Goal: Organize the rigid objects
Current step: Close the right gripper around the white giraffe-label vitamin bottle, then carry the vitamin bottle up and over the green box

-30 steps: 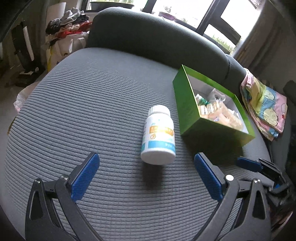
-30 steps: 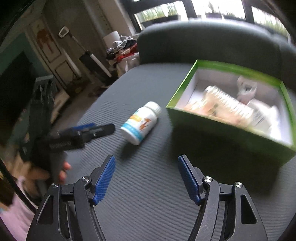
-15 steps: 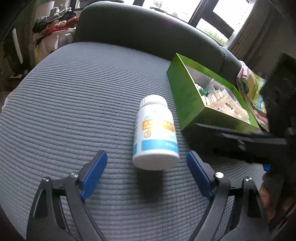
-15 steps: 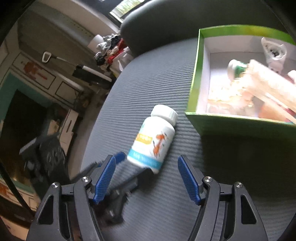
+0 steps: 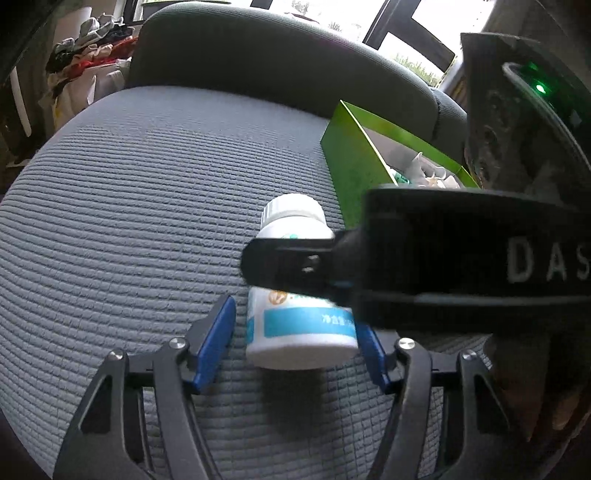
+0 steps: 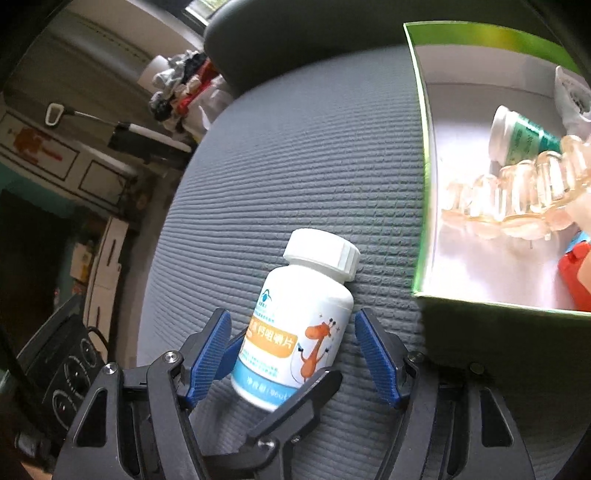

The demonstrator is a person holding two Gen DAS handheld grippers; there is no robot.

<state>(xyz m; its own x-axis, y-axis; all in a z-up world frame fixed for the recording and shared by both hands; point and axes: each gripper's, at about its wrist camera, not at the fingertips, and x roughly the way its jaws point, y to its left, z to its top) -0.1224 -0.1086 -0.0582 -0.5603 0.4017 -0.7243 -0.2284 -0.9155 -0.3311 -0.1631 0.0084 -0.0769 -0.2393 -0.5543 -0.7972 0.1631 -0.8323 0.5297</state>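
1. The left gripper (image 5: 297,338) is closing around the white bottle (image 5: 295,288); its right pad is at the bottle's side, while the left pad is just clear.
2. The right gripper (image 6: 291,350) stands half open astride the same bottle (image 6: 299,325), its pads not touching it.
3. The bottle lies on its side on the grey ribbed seat cushion (image 5: 129,206).
4. Just beside its cap stands the green box (image 6: 424,155), which holds small containers.

A grey ribbed seat cushion (image 5: 155,206) with a dark padded backrest (image 5: 258,62) was seen beneath bright, dark-framed windows (image 5: 410,29). Clothes (image 6: 181,92) were piled at the left, beside panelled cabinet doors (image 6: 66,162) and a teal wall (image 6: 22,184).
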